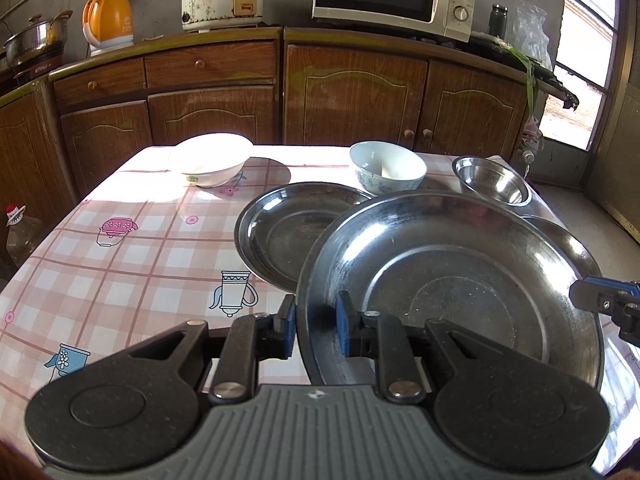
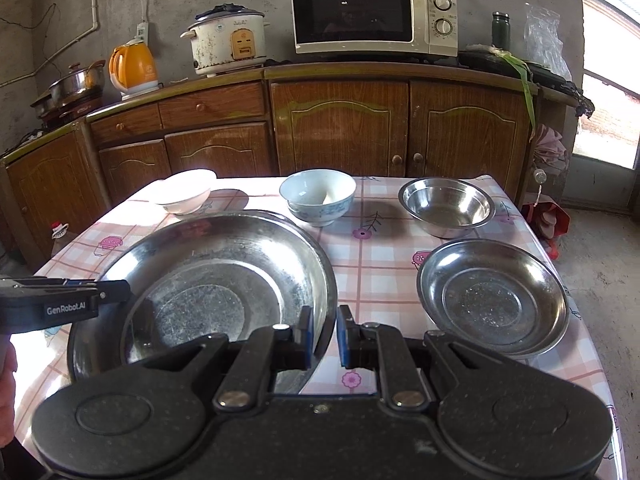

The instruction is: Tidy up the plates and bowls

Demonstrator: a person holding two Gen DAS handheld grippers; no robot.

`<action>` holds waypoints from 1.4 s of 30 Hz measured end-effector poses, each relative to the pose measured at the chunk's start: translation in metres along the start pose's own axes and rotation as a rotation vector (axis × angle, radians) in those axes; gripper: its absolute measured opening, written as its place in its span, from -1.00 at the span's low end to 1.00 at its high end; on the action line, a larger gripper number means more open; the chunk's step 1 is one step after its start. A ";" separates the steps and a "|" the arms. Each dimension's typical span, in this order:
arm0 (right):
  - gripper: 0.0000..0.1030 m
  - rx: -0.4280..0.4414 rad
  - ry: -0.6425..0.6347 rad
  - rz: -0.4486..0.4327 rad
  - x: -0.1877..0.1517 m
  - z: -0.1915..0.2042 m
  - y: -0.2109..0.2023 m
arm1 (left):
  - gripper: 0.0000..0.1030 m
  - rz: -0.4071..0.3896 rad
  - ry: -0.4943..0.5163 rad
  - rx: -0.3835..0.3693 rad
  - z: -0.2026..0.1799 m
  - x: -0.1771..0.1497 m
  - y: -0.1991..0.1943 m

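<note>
Both jaw sets were clamped on the rim of the large steel plate (image 1: 452,280): left gripper (image 1: 316,322) at lower centre, right gripper (image 2: 324,330) likewise. Plate was carried lifted, overlapping a second plate (image 1: 288,232) at frame centre. Slip was judged possible: thin rim, uneven pull, blue-patterned bowl (image 2: 318,196) close behind

Left gripper (image 1: 316,320) and right gripper (image 2: 325,334) both clamped shut, angled downward. Each grips an opposite rim of one large steel plate (image 1: 460,264).
</note>
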State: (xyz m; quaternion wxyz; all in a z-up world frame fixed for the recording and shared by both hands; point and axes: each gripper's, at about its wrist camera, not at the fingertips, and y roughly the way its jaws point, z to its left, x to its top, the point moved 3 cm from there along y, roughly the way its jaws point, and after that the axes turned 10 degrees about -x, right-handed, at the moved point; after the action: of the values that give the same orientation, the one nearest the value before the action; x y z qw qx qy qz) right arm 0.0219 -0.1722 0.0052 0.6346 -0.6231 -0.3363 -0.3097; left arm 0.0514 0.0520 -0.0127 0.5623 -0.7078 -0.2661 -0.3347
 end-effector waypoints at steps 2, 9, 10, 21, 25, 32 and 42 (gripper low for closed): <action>-0.67 -0.008 0.005 0.002 -0.003 -0.005 -0.001 | -0.60 0.002 0.008 -0.007 -0.005 -0.002 0.001; -0.67 -0.035 0.014 0.021 -0.015 -0.019 0.002 | -0.60 0.022 0.024 -0.020 -0.017 -0.014 0.011; -0.67 -0.039 0.016 0.025 -0.018 -0.020 0.003 | -0.60 0.027 0.027 -0.022 -0.019 -0.016 0.013; -0.67 -0.062 0.027 0.074 -0.039 -0.031 0.020 | -0.60 0.068 0.034 -0.029 -0.026 -0.036 0.032; -0.67 -0.069 0.022 0.094 -0.047 -0.032 0.027 | -0.60 0.083 0.036 -0.030 -0.027 -0.043 0.039; -0.67 -0.077 0.023 0.120 -0.058 -0.034 0.038 | -0.60 0.101 0.049 -0.026 -0.027 -0.051 0.046; -0.67 -0.077 0.007 0.141 -0.067 -0.029 0.049 | -0.60 0.118 0.045 -0.012 -0.023 -0.057 0.053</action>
State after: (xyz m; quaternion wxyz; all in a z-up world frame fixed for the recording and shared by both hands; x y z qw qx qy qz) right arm 0.0236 -0.2010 -0.0777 0.6314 -0.6683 -0.2772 -0.2791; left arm 0.0505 0.0174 -0.0861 0.5825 -0.7179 -0.2093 -0.3185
